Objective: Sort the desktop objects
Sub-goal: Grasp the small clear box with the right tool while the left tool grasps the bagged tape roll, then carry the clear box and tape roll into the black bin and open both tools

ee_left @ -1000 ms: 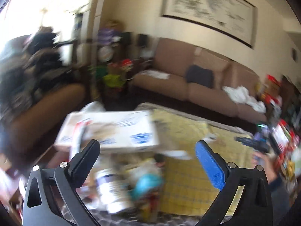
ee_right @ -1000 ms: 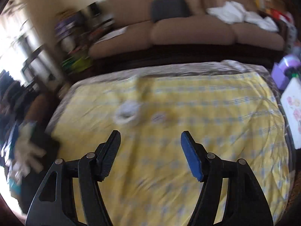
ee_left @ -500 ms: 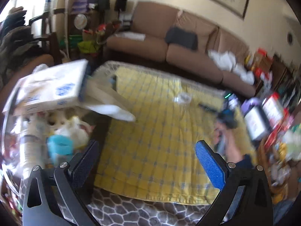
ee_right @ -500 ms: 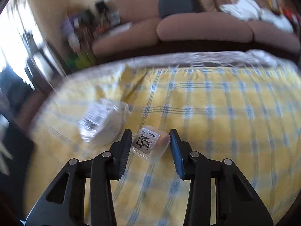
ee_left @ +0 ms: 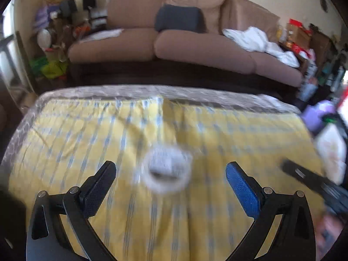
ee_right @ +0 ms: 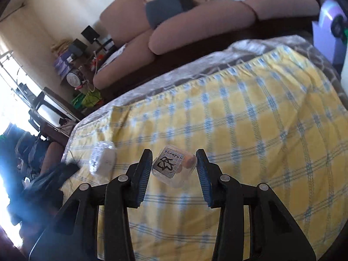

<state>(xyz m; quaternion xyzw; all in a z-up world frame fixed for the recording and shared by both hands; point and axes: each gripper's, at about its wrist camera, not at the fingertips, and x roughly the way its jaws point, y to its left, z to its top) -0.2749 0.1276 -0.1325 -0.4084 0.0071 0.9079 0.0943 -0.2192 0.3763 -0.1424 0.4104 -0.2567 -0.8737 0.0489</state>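
Note:
In the right wrist view my right gripper point(ee_right: 174, 169) is shut on a small clear plastic box point(ee_right: 174, 166) with a black-and-white label, held above the yellow checked cloth point(ee_right: 250, 130). A white roll in clear wrap point(ee_right: 103, 159) lies on the cloth to its left. In the left wrist view my left gripper point(ee_left: 170, 178) is open and empty, its fingers either side of that blurred white roll point(ee_left: 166, 170), which lies on the cloth point(ee_left: 87, 134) just ahead.
A brown sofa point(ee_left: 174, 43) stands beyond the table. A purple item point(ee_left: 317, 117) and a white pack point(ee_left: 332, 150) sit at the table's right edge. The other gripper's dark body point(ee_left: 315, 182) reaches in from the right. Clutter fills the left corner point(ee_right: 76, 74).
My left gripper swung from the cluttered left side to face the white roll. My right gripper closed on the clear box and lifted it off the cloth.

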